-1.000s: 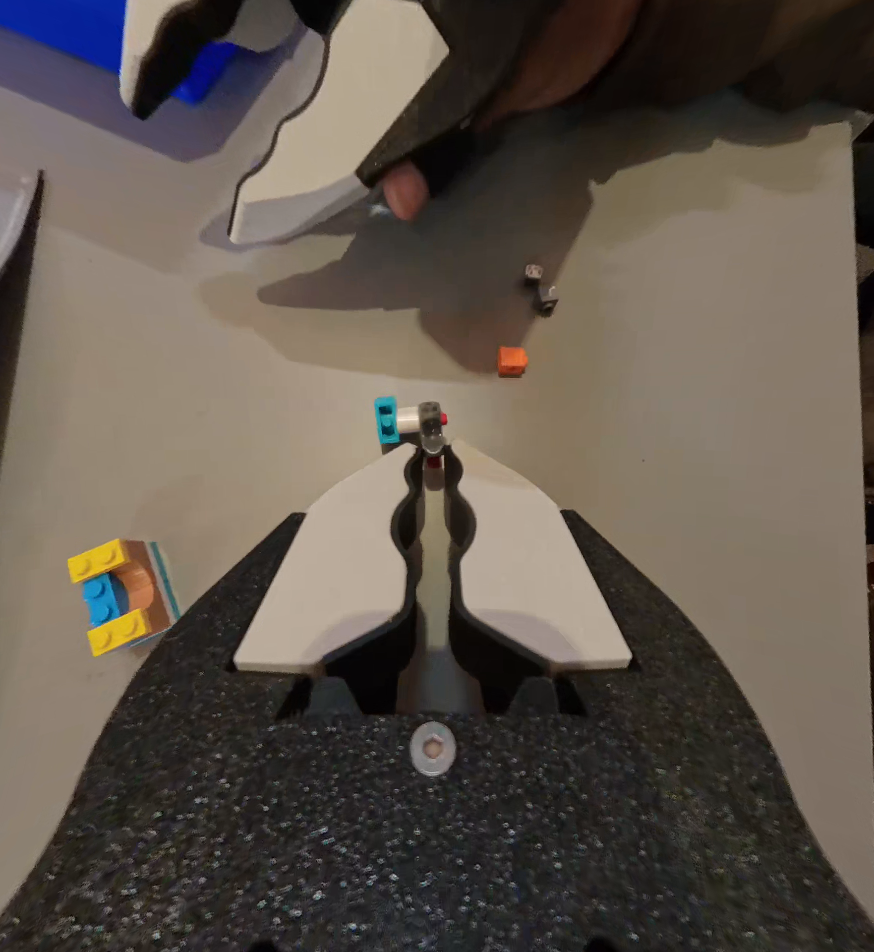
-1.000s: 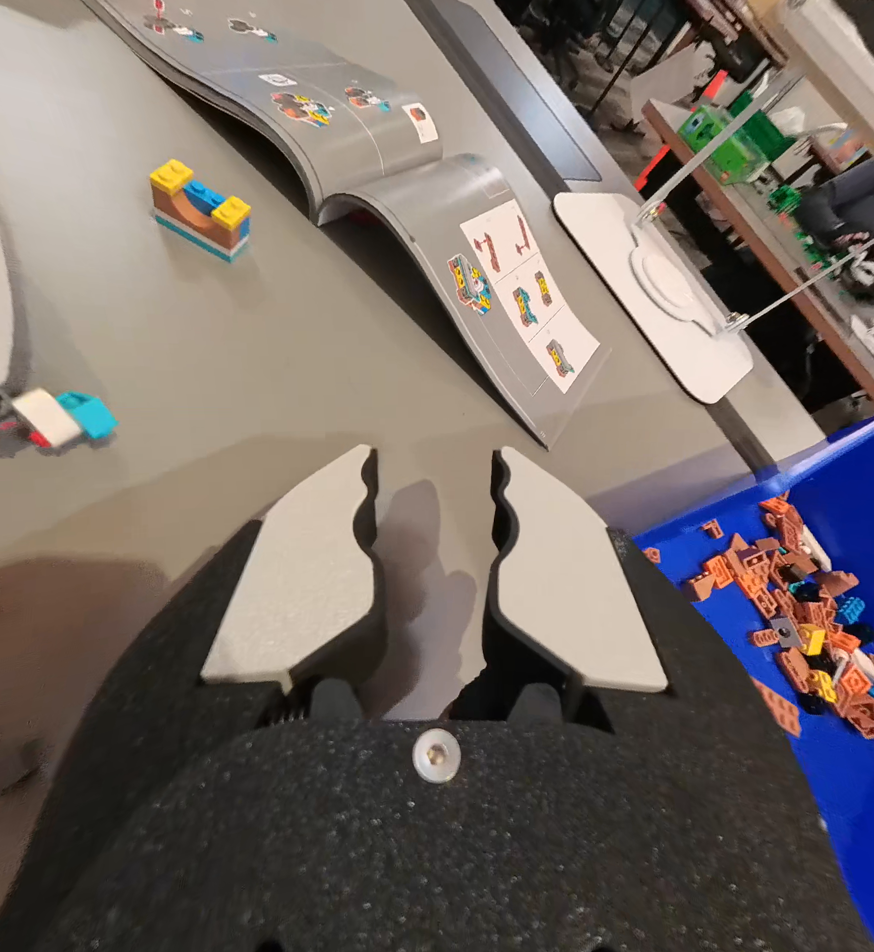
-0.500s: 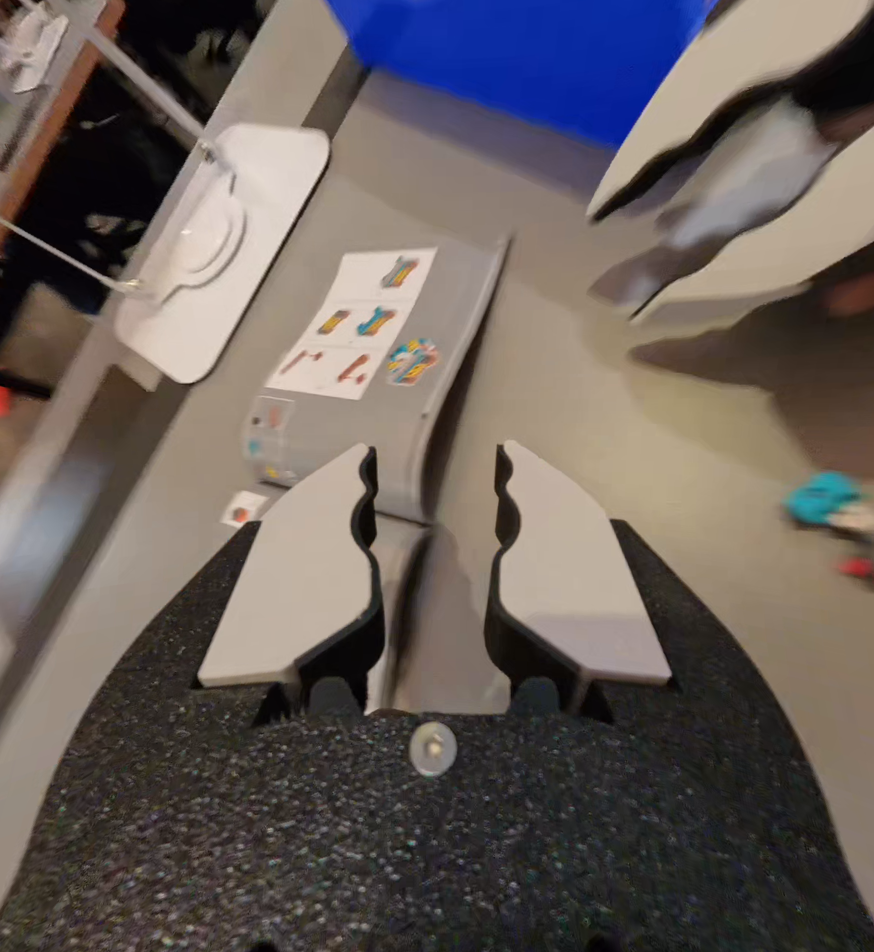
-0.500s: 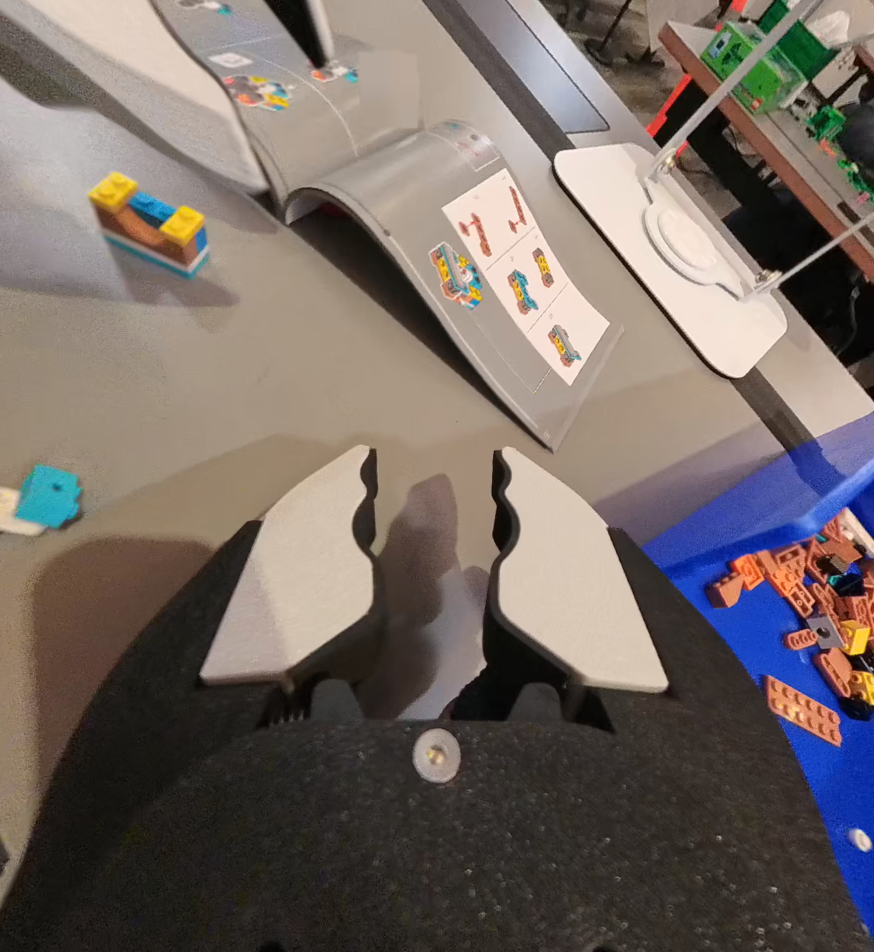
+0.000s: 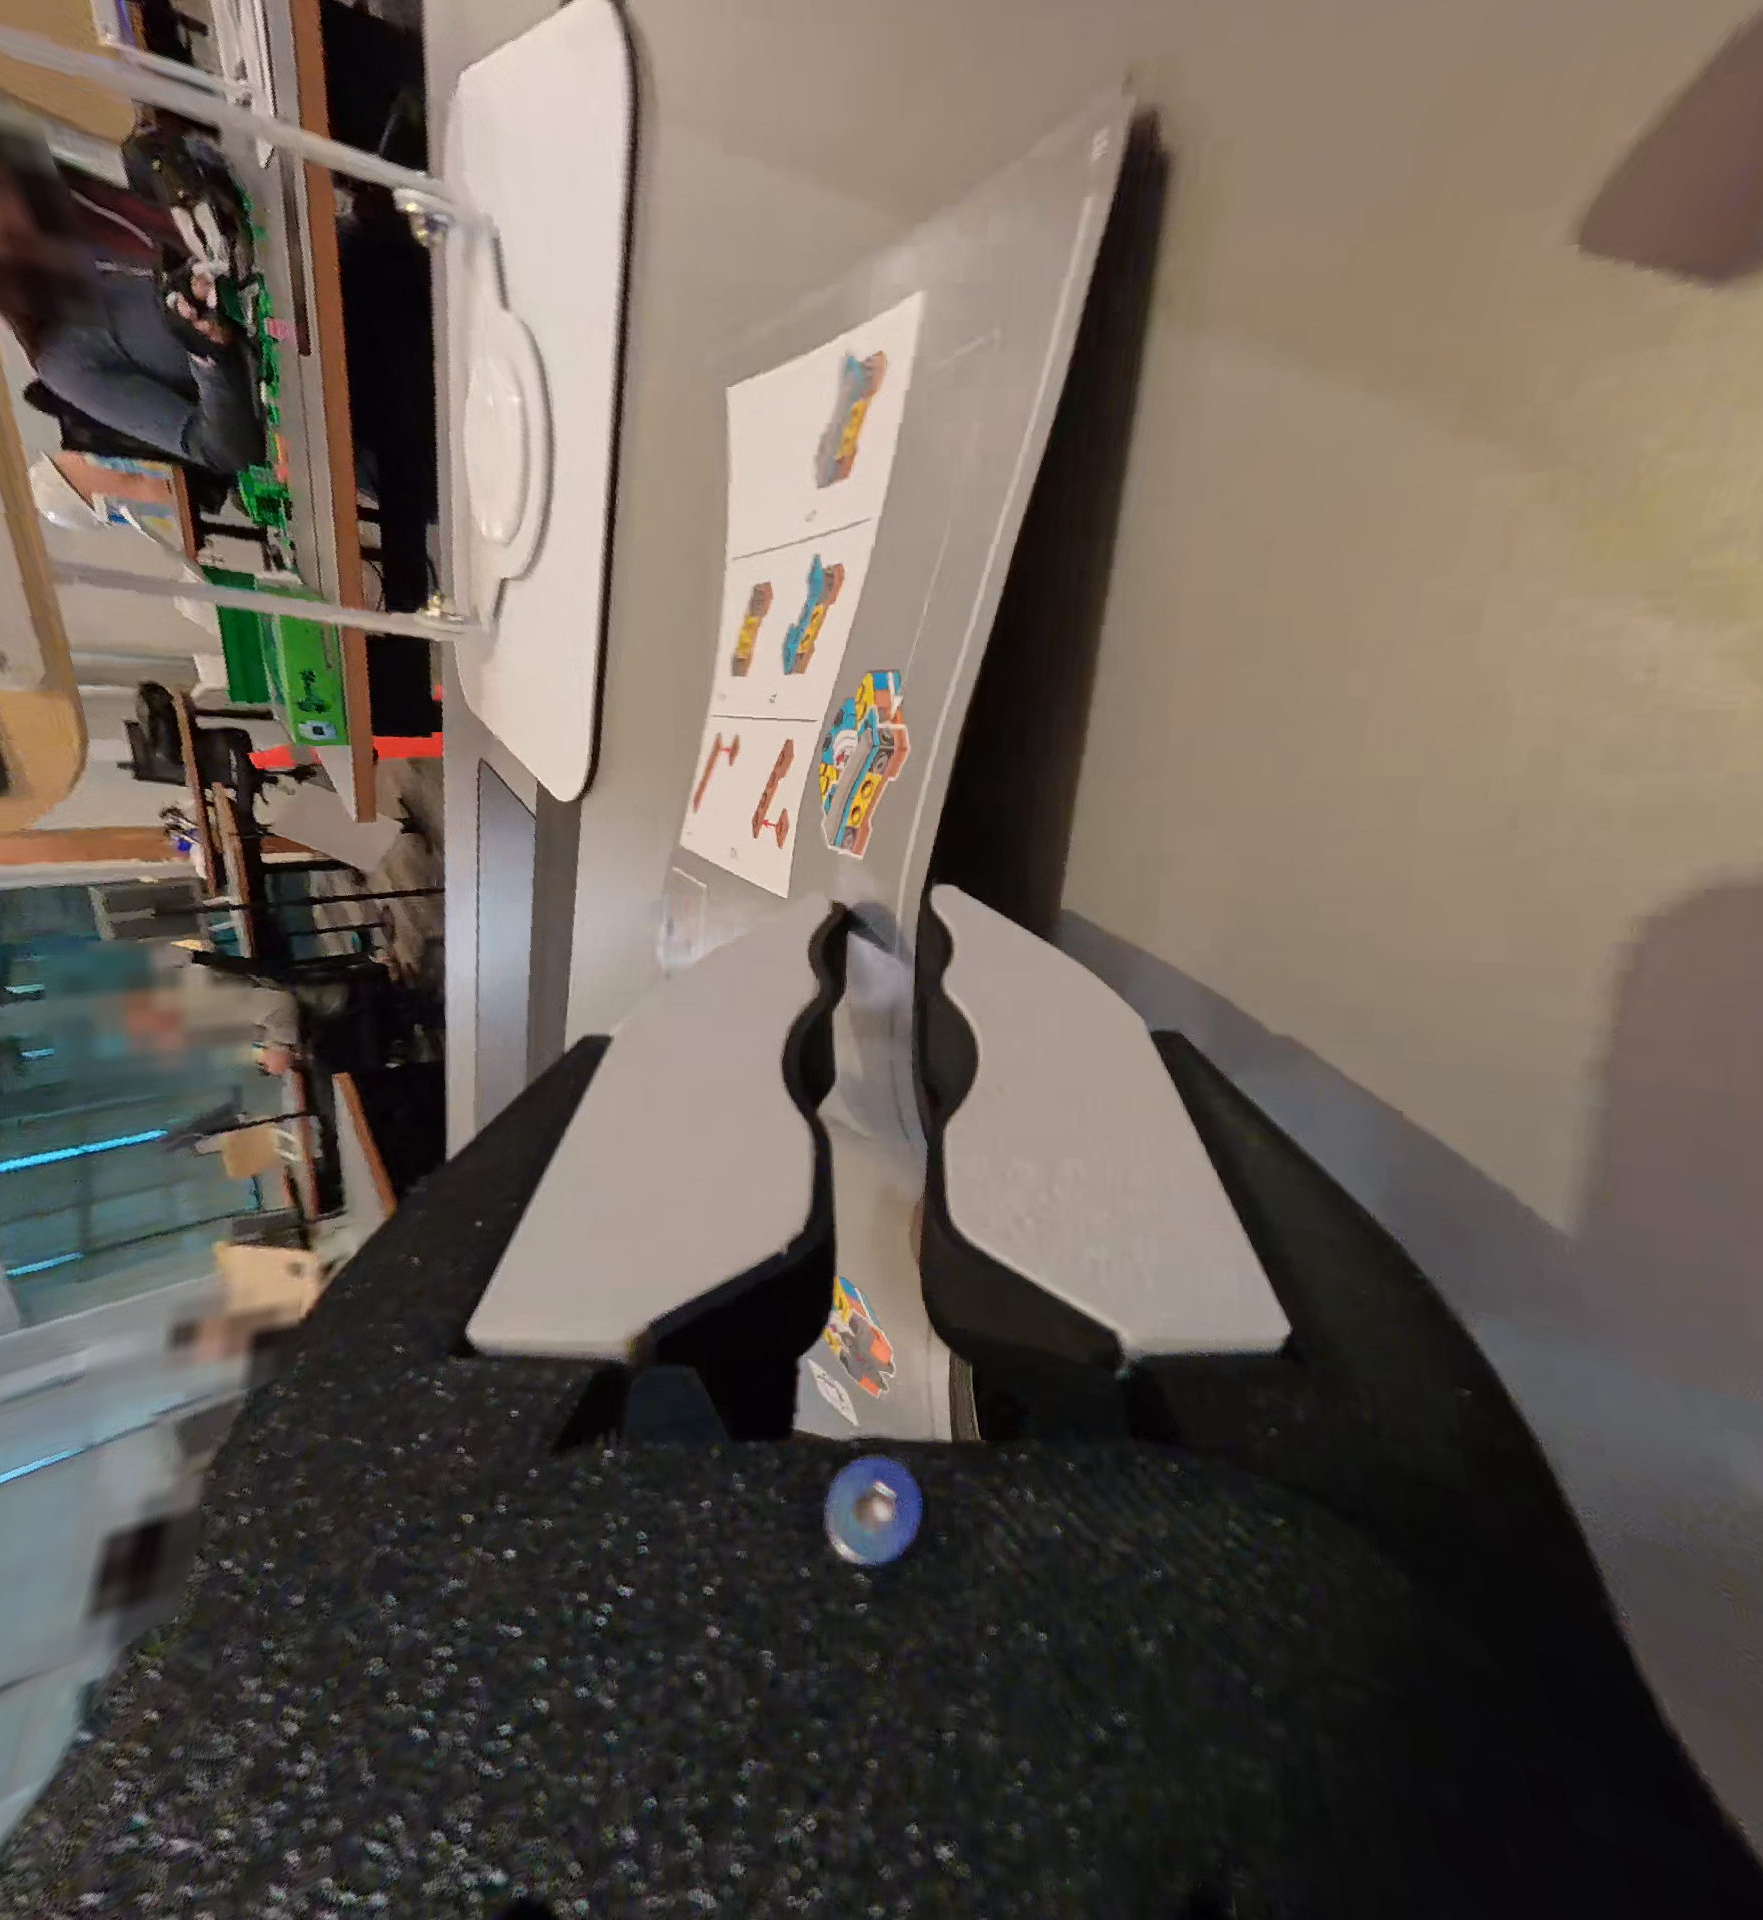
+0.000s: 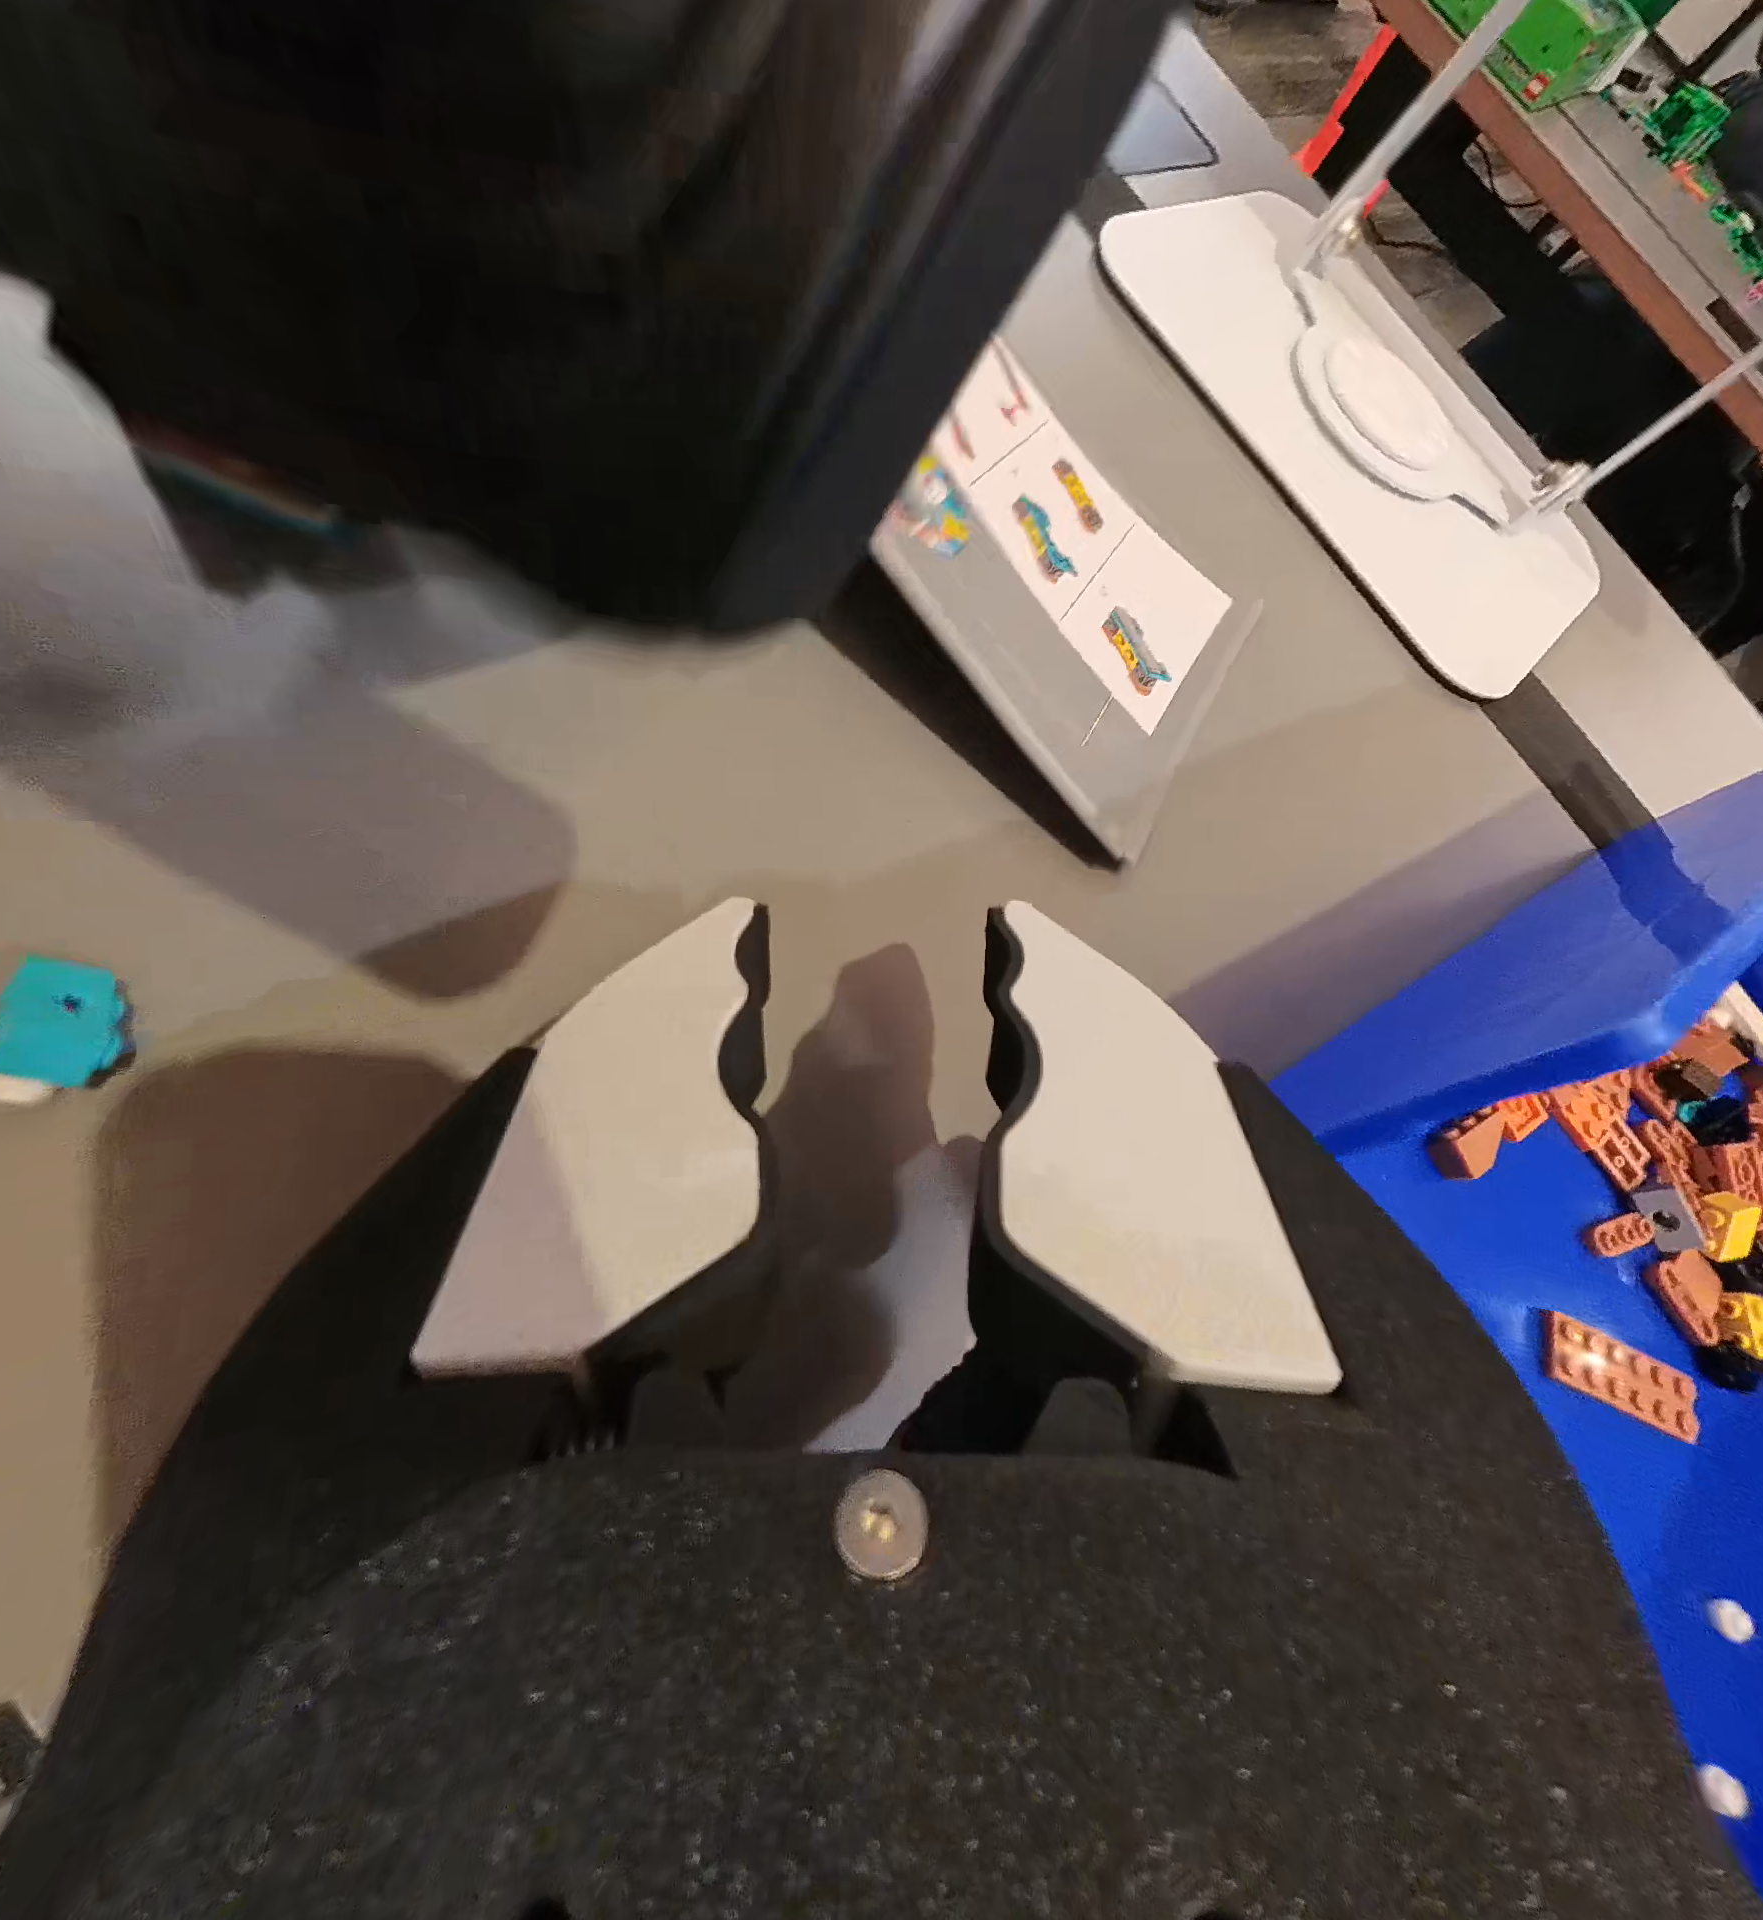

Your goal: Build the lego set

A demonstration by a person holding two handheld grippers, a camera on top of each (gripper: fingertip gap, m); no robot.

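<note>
Left gripper: jaws set to a narrow gap around the raised page edge of the instruction booklet; contact with the page cannot be confirmed. The booklet lies open toward the far edge of the tabletop. Right gripper: jaws wide apart, nothing between them, above bare tabletop. Blue bin: at the right edge, holding loose bricks. Small teal-and-white assembly: on the tabletop toward the left.
</note>
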